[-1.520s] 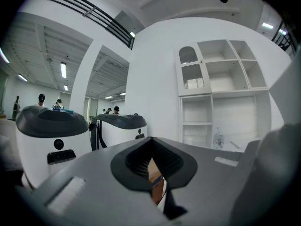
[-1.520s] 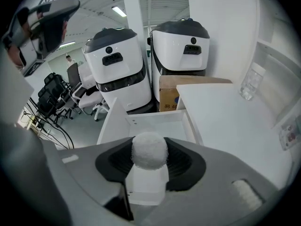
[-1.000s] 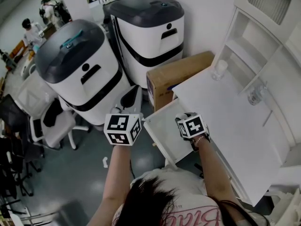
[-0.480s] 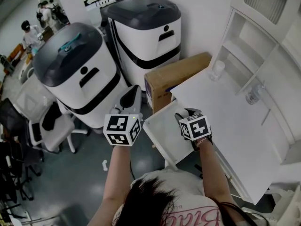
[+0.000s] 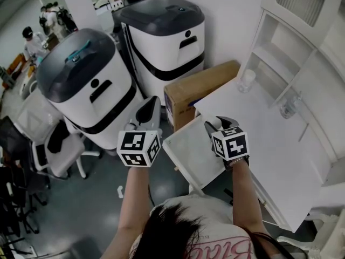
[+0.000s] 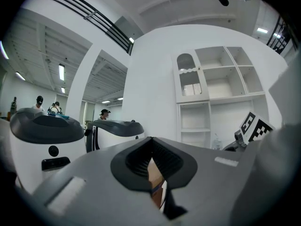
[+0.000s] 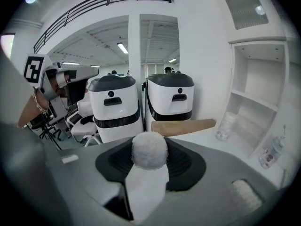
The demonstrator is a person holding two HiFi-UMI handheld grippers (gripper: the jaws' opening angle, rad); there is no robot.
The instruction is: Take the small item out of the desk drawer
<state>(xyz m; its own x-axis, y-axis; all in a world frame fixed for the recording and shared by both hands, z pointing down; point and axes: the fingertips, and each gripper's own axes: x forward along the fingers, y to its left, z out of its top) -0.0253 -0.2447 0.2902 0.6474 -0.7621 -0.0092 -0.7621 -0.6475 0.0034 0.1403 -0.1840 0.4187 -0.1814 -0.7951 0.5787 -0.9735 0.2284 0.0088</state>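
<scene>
white machines [image 5: 86, 90] [image 5: 167, 42]: 2 | cardboard box [image 5: 199, 88]: 1 | drawer [image 5: 191, 144]: 1 | fluffy ball [image 7: 149, 149]: 1

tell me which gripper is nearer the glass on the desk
Right. The right gripper is at the desk edge above the drawer, the glass beyond it; the left gripper is off the desk, on the drawer's other side.
</scene>
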